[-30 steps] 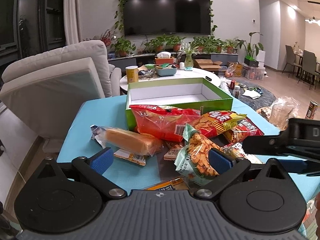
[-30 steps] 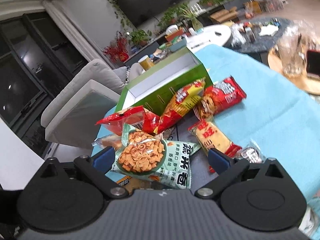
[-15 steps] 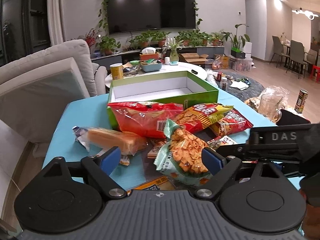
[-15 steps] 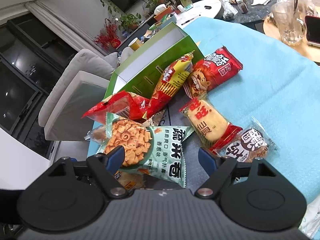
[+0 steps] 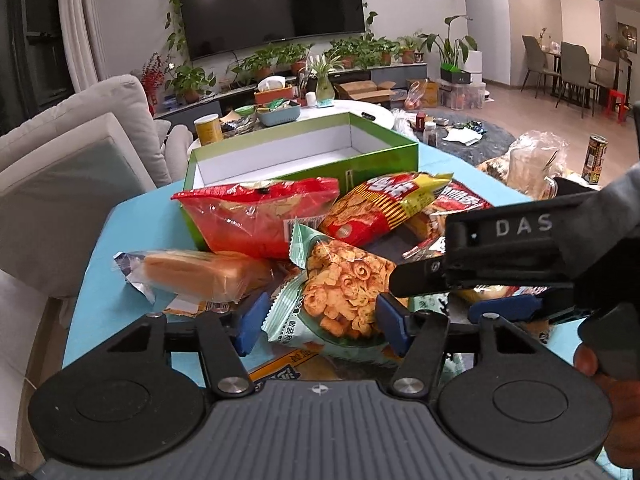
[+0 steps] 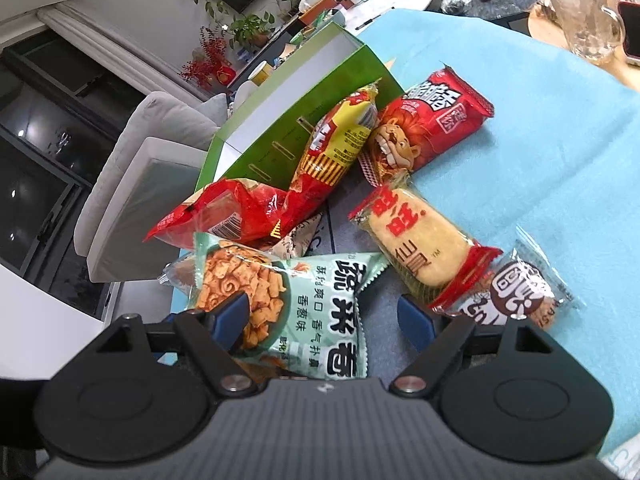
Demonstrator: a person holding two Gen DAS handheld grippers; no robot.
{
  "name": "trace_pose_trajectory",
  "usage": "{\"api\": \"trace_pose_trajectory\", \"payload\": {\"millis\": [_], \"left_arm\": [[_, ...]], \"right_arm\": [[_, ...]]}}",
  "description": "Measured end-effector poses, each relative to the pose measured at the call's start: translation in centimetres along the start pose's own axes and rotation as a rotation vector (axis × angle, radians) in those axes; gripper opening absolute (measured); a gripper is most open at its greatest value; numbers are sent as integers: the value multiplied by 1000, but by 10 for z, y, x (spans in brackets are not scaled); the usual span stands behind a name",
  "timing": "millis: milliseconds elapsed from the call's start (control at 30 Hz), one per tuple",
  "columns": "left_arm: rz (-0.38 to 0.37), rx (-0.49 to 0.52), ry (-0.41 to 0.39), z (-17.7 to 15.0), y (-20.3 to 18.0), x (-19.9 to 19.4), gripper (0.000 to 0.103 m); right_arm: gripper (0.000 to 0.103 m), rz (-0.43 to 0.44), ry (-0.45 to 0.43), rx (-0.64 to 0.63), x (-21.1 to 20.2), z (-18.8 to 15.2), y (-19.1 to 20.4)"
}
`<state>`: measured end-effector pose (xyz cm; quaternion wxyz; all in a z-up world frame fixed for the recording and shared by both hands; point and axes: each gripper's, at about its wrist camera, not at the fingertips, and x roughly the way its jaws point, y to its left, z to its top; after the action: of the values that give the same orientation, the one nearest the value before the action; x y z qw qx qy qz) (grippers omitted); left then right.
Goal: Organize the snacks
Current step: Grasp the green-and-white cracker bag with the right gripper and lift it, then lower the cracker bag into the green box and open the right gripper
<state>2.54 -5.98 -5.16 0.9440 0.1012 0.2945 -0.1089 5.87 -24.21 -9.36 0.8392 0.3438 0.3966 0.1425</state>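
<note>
A pale green bag of curly crackers (image 5: 340, 292) (image 6: 280, 300) lies at the front of a snack pile on the teal cloth. My left gripper (image 5: 322, 326) straddles it and its jaws are closing, the pads close to the bag's sides without visibly squeezing it. My right gripper (image 6: 324, 320) hovers over the same bag's printed end with its jaws opening, the left pad above the bag. Behind lie a red bag (image 5: 256, 220), a yellow-red chip bag (image 6: 340, 140), a red lion packet (image 6: 424, 120), a rice-cracker packet (image 6: 416, 248) and wrapped bread (image 5: 200, 276). The open green box (image 5: 384, 160) stands behind them.
A small round-label packet (image 6: 520, 288) lies at the pile's right. A glass jug (image 6: 584, 20) and a can (image 5: 596, 158) stand on a side table to the right. A grey sofa (image 5: 72, 152) is left of the table. Bare teal cloth (image 6: 540, 140) stretches right.
Both grippers have dropped lower and nearer to the pile. The left jaws have narrowed around the green bag. The right tool has slid further into the left wrist view from the right.
</note>
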Motion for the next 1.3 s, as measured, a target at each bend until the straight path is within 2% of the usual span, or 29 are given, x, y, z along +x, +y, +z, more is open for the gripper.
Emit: {"api": "trace_pose_trajectory", "payload": {"millis": [133,267,600,633,700,800,900,1100,1300], "left_arm": [[-23,-31,25,-3,10,5,57],[-60,-67,35,-5,20,9,57],[-99,-57,34,-7,22,11,57],[-104,-50,32,-8,21,10,57],[-97,-21,19,-8,18,6,56],[-101,6,-13,-6,13,-6,57],[-103,17,-56,1,11,-20,57],[-98,21,-140,28,13,-42,57],[-82,-7,-183,66,26,-36,58]], "right_arm": [[75,5,3,0,0,0,2],[83,29,7,25,-2,-1,3],[88,-25,30,-40,13,-6,15],[87,-13,40,-49,14,-6,17],[77,3,59,-72,15,-8,21],[60,-13,16,-102,7,-10,25],[52,-14,-40,-137,-9,-9,30],[52,19,-120,-206,-39,6,48],[52,56,-143,-277,-28,46,77]]}}
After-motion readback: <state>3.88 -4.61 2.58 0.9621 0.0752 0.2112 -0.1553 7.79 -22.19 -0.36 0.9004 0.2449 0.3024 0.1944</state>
